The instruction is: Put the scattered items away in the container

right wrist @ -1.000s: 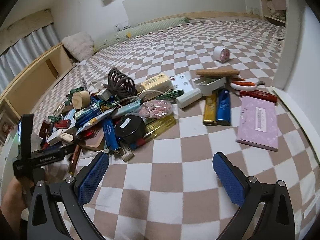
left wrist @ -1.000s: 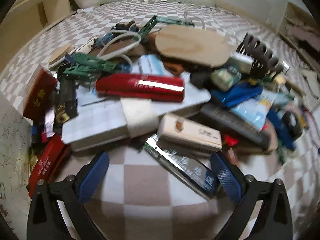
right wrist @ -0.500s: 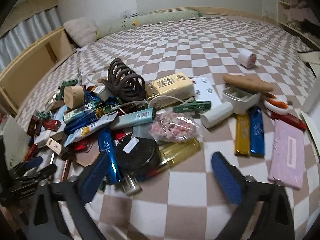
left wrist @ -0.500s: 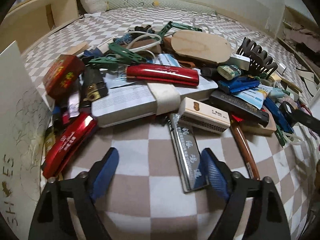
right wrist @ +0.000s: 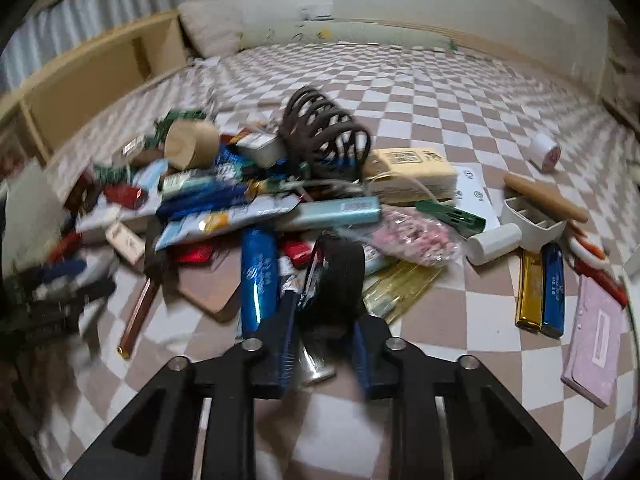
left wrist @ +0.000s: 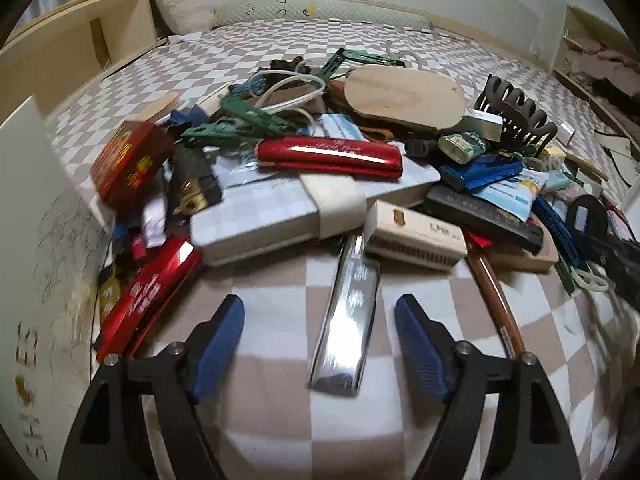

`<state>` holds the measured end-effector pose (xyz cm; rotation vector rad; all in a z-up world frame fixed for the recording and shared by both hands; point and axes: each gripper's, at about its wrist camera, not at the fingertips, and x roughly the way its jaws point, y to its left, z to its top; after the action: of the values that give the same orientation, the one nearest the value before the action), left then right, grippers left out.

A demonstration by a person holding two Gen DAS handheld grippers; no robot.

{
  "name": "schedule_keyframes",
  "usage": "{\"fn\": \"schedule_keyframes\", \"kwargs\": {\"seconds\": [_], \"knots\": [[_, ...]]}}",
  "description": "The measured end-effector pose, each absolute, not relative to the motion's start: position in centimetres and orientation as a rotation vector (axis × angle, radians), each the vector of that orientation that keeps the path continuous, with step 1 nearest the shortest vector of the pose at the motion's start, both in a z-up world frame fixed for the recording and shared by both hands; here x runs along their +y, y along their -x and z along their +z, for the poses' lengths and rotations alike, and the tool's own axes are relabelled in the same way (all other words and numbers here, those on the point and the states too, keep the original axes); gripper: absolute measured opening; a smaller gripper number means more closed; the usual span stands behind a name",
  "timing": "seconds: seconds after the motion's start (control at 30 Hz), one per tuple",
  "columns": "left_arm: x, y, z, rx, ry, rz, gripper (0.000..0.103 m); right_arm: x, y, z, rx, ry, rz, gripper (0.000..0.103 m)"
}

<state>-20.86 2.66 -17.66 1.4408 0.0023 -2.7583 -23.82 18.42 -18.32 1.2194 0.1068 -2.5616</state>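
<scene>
A pile of small items lies on the checkered bed cover. In the left wrist view a silver harmonica (left wrist: pixel 348 320) lies lengthwise between the blue pads (left wrist: pixel 218 344) of my left gripper (left wrist: pixel 320 344). The jaws stand open and clear of it on both sides. The white shoe box (left wrist: pixel 36 280) stands at the left edge. In the right wrist view my right gripper (right wrist: pixel 324 340) has its jaws closing on a black round tin (right wrist: pixel 336 280). The tin is tipped on edge, with the pads pressing its two faces. A blue harmonica (right wrist: pixel 258 276) lies just left of it.
A red harmonica (left wrist: pixel 328 156), a grey notebook (left wrist: pixel 280 216), a wooden brush (left wrist: pixel 404 96) and a brown hair claw (left wrist: pixel 516 112) crowd the pile. Right of it lie gold and blue harmonicas (right wrist: pixel 540 292), a pink wallet (right wrist: pixel 596 332) and a tape roll (right wrist: pixel 544 152). A wooden shelf (right wrist: pixel 100 76) runs along the left.
The left gripper narrowed and slid over the silver harmonica, which now lies between its jaws. The right gripper moved into the pile and closed on the black tin, tipping it on edge.
</scene>
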Motion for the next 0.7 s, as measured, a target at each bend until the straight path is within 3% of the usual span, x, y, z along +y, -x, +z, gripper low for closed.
{"fn": "schedule_keyframes", "kwargs": {"seconds": [0.1,0.23,0.37,0.47,0.7], "knots": [[2.9,21.6,-17.7,-0.016,-1.445,-2.760,0.078,18.7,23.3,-18.4,0.076,-1.231,-2.549,0.025],[3.7,20.8,-17.2,-0.067,-1.439,-2.827,0.051,20.1,22.7,-18.5,-0.063,-1.250,-2.495,0.025],[5.3,19.5,-17.2,-0.195,-1.431,-2.848,0.038,22.0,22.1,-19.2,-0.269,-1.300,-2.402,0.024],[5.5,18.7,-17.1,-0.185,-1.439,-2.864,0.032,22.8,21.3,-18.7,-0.324,-1.305,-2.382,0.025],[4.9,15.9,-17.0,-0.125,-1.473,-2.913,0.029,23.1,20.0,-17.4,-0.261,-1.253,-2.469,0.025]]}}
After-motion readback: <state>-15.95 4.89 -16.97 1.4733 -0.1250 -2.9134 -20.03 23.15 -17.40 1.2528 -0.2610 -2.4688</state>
